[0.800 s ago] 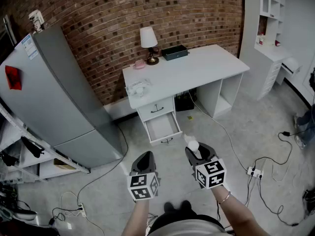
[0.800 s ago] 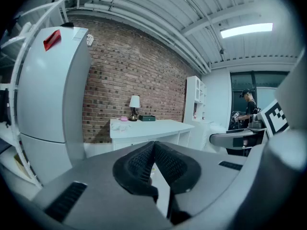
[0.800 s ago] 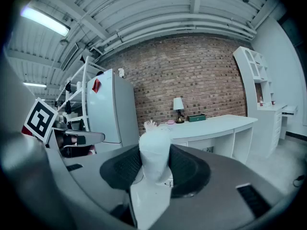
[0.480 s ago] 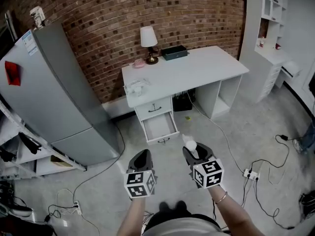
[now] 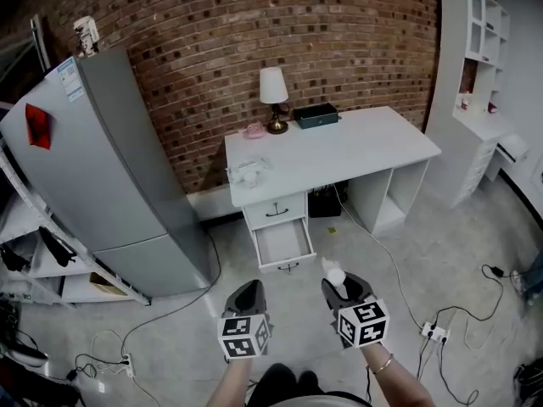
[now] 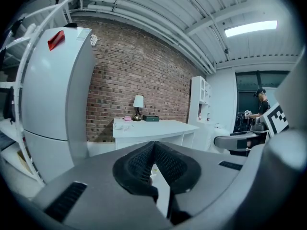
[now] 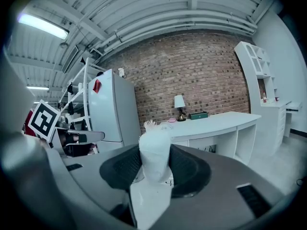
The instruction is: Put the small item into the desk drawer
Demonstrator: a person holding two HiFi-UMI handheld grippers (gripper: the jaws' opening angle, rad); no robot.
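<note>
Head view is shifting: compared with a moment ago, the table [image 5: 356, 147] and its open drawer [image 5: 283, 241] are sitting lower and a little further right in frame, and both grippers are sitting lower too. The gap between grippers and drawer front is looking much the same, so this is reading as a head movement rather than real progress towards the drawer.

Right gripper [image 5: 338, 282]: jaws are staying clamped on the item [image 5: 334, 274], a small white piece standing up between the pads; no slip showing across the frames. The item is hanging above the floor, just near-right of the drawer front, not yet over the drawer.

Left gripper [image 5: 248, 293]: jaws are resting together, nothing between them; it is hovering to the left of the right one, near of the drawer.

Drawer: the lower of two at the table's left end, already standing pulled out, its inside looking bare.

Judgement: carry is holding steady; what is remaining is moving the item far-left over the drawer and releasing.
</note>
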